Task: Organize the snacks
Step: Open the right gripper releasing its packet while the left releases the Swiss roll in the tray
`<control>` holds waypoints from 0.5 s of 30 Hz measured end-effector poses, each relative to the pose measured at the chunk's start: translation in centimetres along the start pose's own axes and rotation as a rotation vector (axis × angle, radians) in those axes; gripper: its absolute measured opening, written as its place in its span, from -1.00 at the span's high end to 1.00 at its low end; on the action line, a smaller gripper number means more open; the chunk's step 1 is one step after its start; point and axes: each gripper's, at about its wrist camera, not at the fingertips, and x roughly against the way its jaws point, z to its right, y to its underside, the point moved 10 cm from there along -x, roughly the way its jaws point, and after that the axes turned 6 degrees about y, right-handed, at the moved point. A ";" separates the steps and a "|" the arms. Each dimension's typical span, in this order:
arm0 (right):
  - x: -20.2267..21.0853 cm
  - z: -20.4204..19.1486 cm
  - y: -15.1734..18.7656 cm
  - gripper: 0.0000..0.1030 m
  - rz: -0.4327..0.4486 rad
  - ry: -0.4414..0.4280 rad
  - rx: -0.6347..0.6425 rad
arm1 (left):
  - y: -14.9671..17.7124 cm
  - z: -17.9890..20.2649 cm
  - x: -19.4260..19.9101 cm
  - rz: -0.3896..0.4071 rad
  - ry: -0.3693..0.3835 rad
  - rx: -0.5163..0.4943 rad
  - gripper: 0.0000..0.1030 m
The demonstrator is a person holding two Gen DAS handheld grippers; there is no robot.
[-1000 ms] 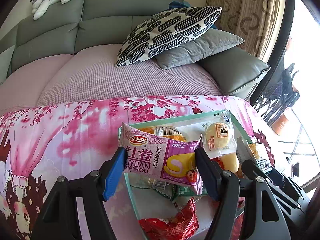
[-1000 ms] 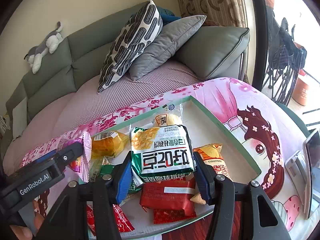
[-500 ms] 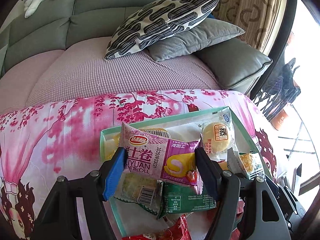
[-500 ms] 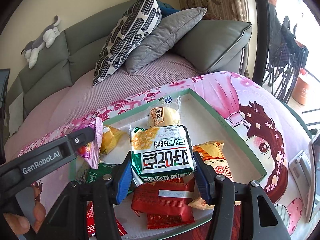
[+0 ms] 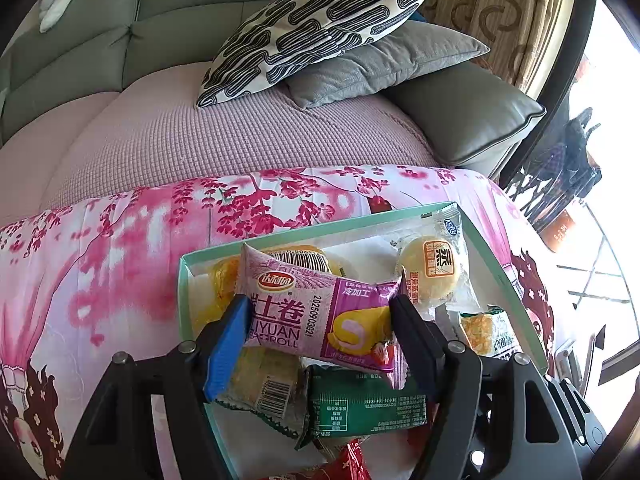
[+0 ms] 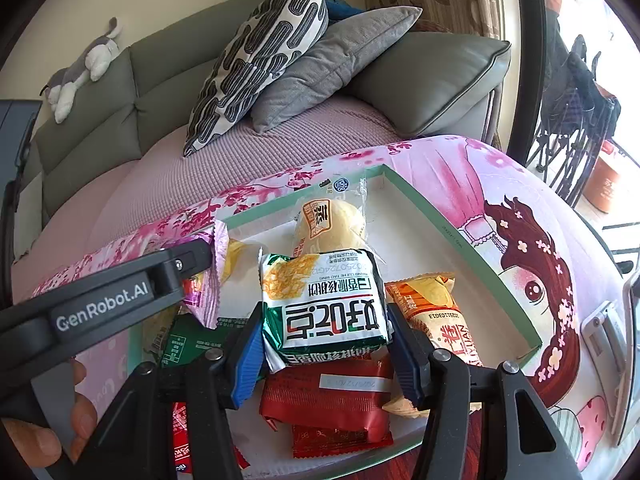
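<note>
A purple roll packet (image 5: 320,316) was clamped by the left gripper (image 5: 320,336) and a green packet (image 6: 324,304) by the right gripper (image 6: 324,354) above the tray (image 6: 452,232), apparently for sorting.

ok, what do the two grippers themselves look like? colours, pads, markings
Both share one build. The left gripper and right gripper have matte black plastic frames with angular struts, triangular cut-outs and silver screw heads at the joints. On each, the fingers carry ribbed pads, blue in places. The right view shows white "GenRobot.AI" lettering on the left gripper's side, and bare fingertips of the left hand; no sleeve or cable visible.
</note>
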 end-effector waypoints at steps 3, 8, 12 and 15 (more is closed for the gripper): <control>0.0 -0.1 0.1 -0.19 -0.008 0.001 0.001 | 0.3 0.0 0.1 -0.011 0.005 0.007 -0.44; 0.0 -0.1 0.2 -0.23 -0.019 0.005 0.013 | 0.6 0.0 0.5 -0.020 0.016 0.026 -0.51; 0.1 0.0 0.2 -0.29 -0.017 0.008 0.019 | 0.6 0.2 1.1 -0.016 0.024 0.023 -0.56; 0.4 0.0 0.2 -0.31 -0.016 0.009 0.025 | 0.7 0.2 2.0 -0.007 0.030 0.026 -0.56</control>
